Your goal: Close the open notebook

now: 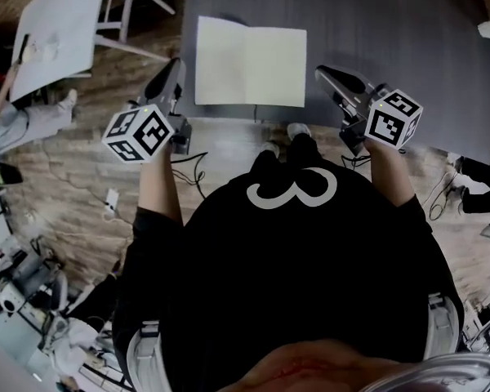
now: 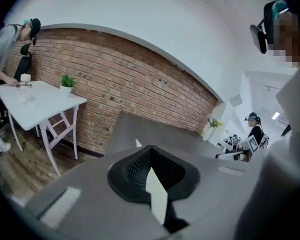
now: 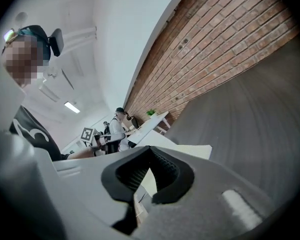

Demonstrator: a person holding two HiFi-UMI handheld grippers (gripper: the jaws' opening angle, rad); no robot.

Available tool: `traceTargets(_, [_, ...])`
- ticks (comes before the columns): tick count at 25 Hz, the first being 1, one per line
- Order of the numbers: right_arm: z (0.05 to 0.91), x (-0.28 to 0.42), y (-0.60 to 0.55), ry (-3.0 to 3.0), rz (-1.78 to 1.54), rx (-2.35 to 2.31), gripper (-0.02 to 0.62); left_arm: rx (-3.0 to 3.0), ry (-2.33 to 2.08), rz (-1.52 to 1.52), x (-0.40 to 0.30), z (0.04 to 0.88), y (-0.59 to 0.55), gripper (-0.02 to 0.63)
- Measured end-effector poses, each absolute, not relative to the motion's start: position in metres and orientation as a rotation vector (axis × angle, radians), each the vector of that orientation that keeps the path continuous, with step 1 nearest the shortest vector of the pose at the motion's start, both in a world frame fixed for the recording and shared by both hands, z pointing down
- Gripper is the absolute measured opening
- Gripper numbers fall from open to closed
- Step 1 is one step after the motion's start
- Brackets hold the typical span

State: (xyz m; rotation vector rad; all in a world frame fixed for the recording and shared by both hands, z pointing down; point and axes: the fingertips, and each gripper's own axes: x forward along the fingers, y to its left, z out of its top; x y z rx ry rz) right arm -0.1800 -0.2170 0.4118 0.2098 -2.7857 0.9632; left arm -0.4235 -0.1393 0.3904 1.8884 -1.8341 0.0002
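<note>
The open notebook lies flat with blank cream pages on the grey table, near its front edge. My left gripper hovers just off the notebook's left edge, jaws together with nothing in them. At the notebook's right edge my right gripper hangs likewise shut and empty. In the left gripper view the left gripper shows a sliver of the notebook through the slit of its pads. In the right gripper view the right gripper points over the notebook page.
A white table stands at the left with a person bent over it and a small plant on it. A brick wall runs behind the grey table. Cables lie on the wood floor by my feet.
</note>
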Motion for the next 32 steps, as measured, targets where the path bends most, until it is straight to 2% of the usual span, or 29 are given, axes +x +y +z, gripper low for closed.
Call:
traceTargets(12, [0.437, -0.166, -0.178, -2.754, 1.019, 0.413, 0.002, 1.865, -1.682, 0.032, -0.455, 0.476, -0.148, 0.011])
traceTargets(32, [0.432, -0.138, -0.181, -2.781, 1.046, 0.592, 0.002, 2.131, -1.378, 0.096, -0.345, 0.460, -0.191, 0.011])
